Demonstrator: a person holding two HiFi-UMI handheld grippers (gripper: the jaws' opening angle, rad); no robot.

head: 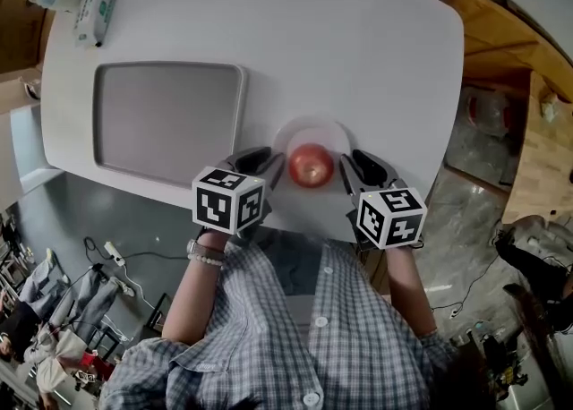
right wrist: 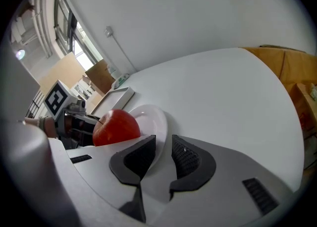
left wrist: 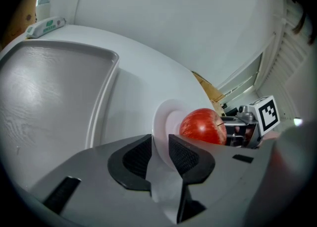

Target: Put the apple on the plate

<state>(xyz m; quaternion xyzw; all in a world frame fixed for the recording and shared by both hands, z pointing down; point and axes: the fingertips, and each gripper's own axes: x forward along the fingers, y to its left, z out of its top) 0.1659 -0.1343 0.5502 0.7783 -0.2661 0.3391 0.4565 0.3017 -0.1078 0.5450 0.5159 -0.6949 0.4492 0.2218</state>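
My left gripper [left wrist: 159, 144] has its jaws parted with a narrow gap between the ribbed pads. Nothing is pinched there, and only the pale plate edge shows through the gap. My right gripper [right wrist: 163, 146] is the same: jaws apart, holding nothing, its tips just beside the opposite edge of the plate.

The apple [head: 311, 166] sits on the small white plate [head: 309, 130], slightly toward my side of it, with one gripper on either flank. I judge the placing done, so what remains is getting clear cleanly. I would leave both pairs of jaws apart and draw each gripper back along its own line, up and toward me, not sideways. The tips are close enough to the rim that a sideways sweep could clip the plate and set the round fruit rolling. Moving one hand at a time would let me watch the apple for any wobble.

The plate lies near the front edge of the white table [head: 358, 50], and a grey tray [head: 168, 122] sits just to its left.

For writing, the soft pack [head: 98, 7] at the far left corner has a green-tinted label, but its print is too small to read. The cubes [head: 229, 199] on the grippers carry only black-and-white square patterns. I see no brand on the plate or tray.
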